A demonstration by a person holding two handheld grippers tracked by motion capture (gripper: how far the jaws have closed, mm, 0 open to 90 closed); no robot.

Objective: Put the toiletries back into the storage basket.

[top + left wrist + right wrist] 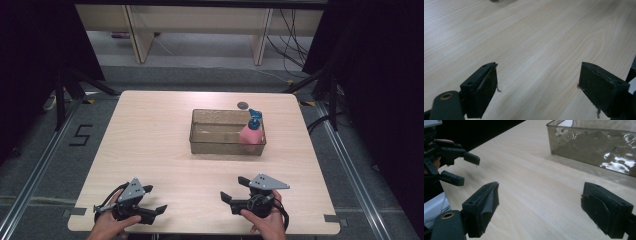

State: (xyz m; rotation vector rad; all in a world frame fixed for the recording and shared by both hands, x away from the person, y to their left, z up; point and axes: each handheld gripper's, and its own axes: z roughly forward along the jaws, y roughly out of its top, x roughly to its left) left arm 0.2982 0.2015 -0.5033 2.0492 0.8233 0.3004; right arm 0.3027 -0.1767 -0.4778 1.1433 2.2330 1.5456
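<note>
both my hand-held grippers wait at the near edge of the bench

i hold one hand-held gripper in each hand, low over the near side of the wooden bench (150, 135). my left hand-held gripper (156, 199) sits by the near left part of the bench. its two black jaws are wide apart and there is nothing between them, just bare wood under them in the left gripper view. my right hand-held gripper (235, 189) is near the front too, more to the right, and its jaws are also spread wide with nothing in them. the two are well apart from each other, and their jaws point toward the middle of the bench.

farther away from me, past the middle of the bench, stands a see-through brown bin (215, 146). in the right gripper view the bin (589, 150) is ahead of my right jaws, and its wavy wall shines. it is not touching them.

inside the bin, at its right end, stands a pink bottle (251, 135) with a blue pump top (255, 118). the bottle is upright and looks close to the right wall. both of my hand-held grippers are well apart from it.

just behind the bin there is a small round dark spot (243, 105) on the bench. in the right gripper view i can also see my left hand-held gripper (461, 168) off to the side, open.
</note>
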